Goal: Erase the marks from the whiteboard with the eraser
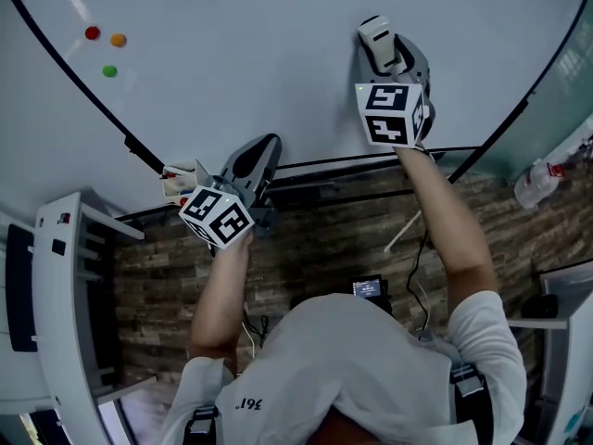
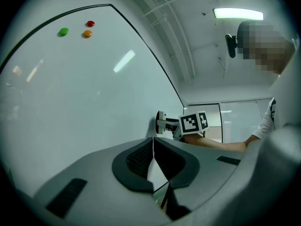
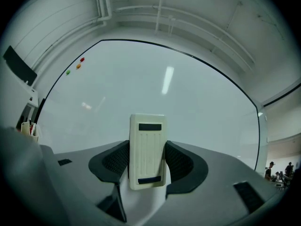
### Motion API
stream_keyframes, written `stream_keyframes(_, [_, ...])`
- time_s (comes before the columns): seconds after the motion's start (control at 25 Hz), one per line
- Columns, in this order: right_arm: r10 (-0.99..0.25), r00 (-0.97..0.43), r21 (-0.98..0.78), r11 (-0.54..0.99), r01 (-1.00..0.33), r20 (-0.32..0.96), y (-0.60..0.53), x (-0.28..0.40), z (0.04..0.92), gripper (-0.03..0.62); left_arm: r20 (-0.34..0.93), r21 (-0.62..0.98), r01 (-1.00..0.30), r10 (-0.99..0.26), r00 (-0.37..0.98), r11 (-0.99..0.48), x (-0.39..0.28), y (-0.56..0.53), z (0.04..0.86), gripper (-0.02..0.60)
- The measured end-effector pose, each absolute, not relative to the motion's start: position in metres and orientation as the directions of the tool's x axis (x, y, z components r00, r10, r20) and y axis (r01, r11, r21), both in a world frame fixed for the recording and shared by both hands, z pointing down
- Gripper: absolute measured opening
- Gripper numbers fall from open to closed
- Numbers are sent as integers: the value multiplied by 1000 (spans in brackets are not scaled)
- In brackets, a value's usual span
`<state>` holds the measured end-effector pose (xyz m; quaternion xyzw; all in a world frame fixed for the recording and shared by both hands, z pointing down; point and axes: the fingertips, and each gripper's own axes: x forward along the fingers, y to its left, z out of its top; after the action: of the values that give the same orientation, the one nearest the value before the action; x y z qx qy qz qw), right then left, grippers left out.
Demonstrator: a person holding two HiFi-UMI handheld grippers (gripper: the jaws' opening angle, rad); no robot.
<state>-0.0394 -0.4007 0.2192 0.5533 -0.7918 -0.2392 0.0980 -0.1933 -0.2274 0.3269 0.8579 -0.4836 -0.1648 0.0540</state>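
Observation:
A large whiteboard (image 1: 278,54) fills the upper head view; I see no marks on it. My right gripper (image 1: 384,49) is shut on a cream eraser (image 3: 147,150), whose face is held against the board (image 3: 164,88) near its lower middle. The eraser (image 1: 375,37) shows above the marker cube. My left gripper (image 1: 259,160) hangs lower left near the board's bottom frame, jaws shut with nothing between them (image 2: 153,161). From the left gripper view the right gripper (image 2: 171,125) appears pressed to the board (image 2: 70,93).
Red (image 1: 92,33), orange (image 1: 118,39) and green (image 1: 109,70) magnets sit at the board's upper left. A small holder with pens (image 1: 178,182) hangs by the left frame. A white rack (image 1: 65,295) stands left; a bottle (image 1: 537,182) right.

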Motion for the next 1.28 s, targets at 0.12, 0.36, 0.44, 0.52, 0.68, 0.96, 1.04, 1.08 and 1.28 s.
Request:
stream_keyframes(0.12, [-909, -405, 489, 309, -816, -102, -389, -71, 227, 256, -228, 249, -815, -849, 476, -523, -208, -220, 331, 12])
stream_keyframes(0.36, [-888, -452, 496, 358, -791, -80, -371, -116, 241, 256, -223, 257, -820, -857, 465, -512, -233, -203, 336, 12])
stream_keyframes(0.44, [-882, -465, 496, 371, -785, -76, -366, -136, 245, 256, -219, 263, -825, -864, 454, -501, -248, -198, 338, 12])
stream_keyframes(0.52, [-875, -478, 496, 384, -779, -73, -361, -153, 248, 256, -220, 266, -828, -867, 446, -493, -260, -192, 340, 12])
stream_keyframes(0.68, [-862, -503, 490, 412, -768, -63, -352, -187, 255, 256, -212, 275, -841, -883, 419, -466, -283, -182, 342, 12])
stream_keyframes(0.96, [-840, -540, 501, 448, -741, -48, -344, -235, 264, 256, -198, 294, -852, -900, 389, -433, -303, -175, 350, 12])
stream_keyframes(1.04, [-847, -529, 514, 432, -741, -51, -346, -236, 264, 256, -192, 303, -854, -905, 381, -424, -302, -174, 350, 12])
stream_keyframes(1.08, [-851, -523, 520, 423, -742, -54, -347, -236, 263, 256, -191, 304, -854, -905, 380, -423, -300, -174, 349, 12])
stream_keyframes(1.28, [-864, -500, 532, 398, -747, -56, -352, -230, 263, 256, -192, 302, -852, -903, 385, -427, -292, -179, 349, 12])
